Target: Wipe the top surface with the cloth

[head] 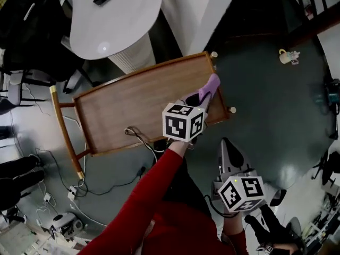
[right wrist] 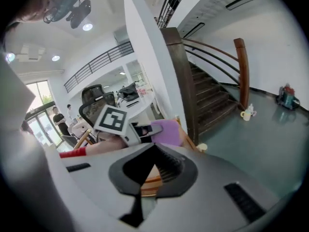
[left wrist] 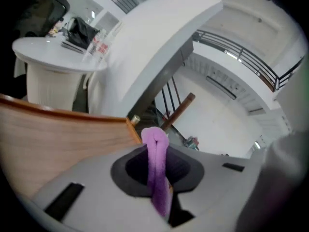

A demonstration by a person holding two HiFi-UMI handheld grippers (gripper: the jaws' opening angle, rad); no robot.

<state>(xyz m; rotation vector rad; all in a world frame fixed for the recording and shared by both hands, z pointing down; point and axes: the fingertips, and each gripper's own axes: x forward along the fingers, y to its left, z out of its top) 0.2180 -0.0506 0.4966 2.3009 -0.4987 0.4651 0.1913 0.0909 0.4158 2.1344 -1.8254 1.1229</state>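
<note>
Clamping a folded purple cloth (left wrist: pixel 156 149) between its jaws, the left gripper (head: pixel 206 93) reaches over the right end of the wooden top (head: pixel 127 108), close to a brass-capped corner post (left wrist: pixel 135 120). The cloth sticks out past the jaw tips (whether it actually touches the wood cannot be told). A red sleeve (head: pixel 154 195) runs back from this gripper. The right gripper (head: pixel 229 152) hangs off the table's near right side over the dark floor (head: pixel 276 116), jaws together with nothing between them. The top has a raised rim all round. Further out stand a round white table (head: pixel 114 20) beyond the far edge and a small mug (head: pixel 287 56) on the floor, while cables (head: pixel 79 187) trail at the left.
</note>
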